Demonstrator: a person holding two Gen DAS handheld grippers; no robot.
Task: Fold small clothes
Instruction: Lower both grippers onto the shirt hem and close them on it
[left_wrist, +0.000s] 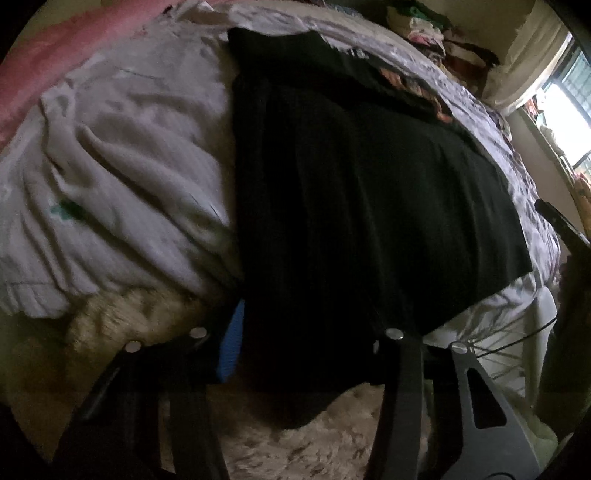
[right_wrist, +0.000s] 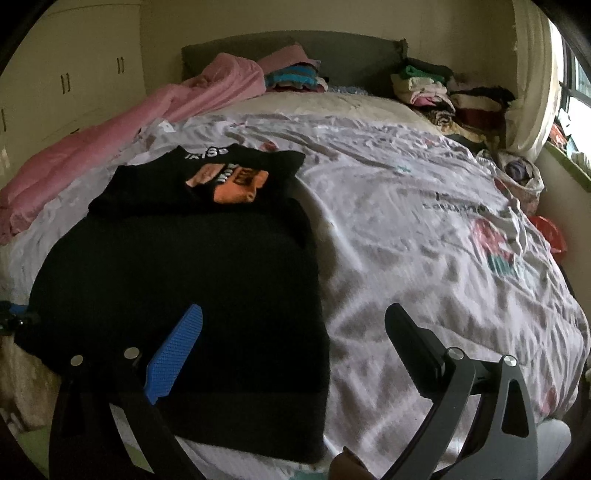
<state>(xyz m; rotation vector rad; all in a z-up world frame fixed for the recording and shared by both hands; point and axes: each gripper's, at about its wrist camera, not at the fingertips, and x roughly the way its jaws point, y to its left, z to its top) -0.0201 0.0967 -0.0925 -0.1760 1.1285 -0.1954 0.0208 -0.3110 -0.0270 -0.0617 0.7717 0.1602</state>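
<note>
Black garment (right_wrist: 177, 280) long axis runs away up bed; near hem between left gripper (left_wrist: 306, 343) jaws, grip unclear; right gripper (right_wrist: 295, 332) open over its right edge.

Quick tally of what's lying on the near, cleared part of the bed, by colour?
Black, plain: 1, the black garment laid flat at the near edge.
Black with orange print: 1, the printed T-shirt just beyond it.
Pink: 1, the pink blanket along the left side.
Total: 3
</note>
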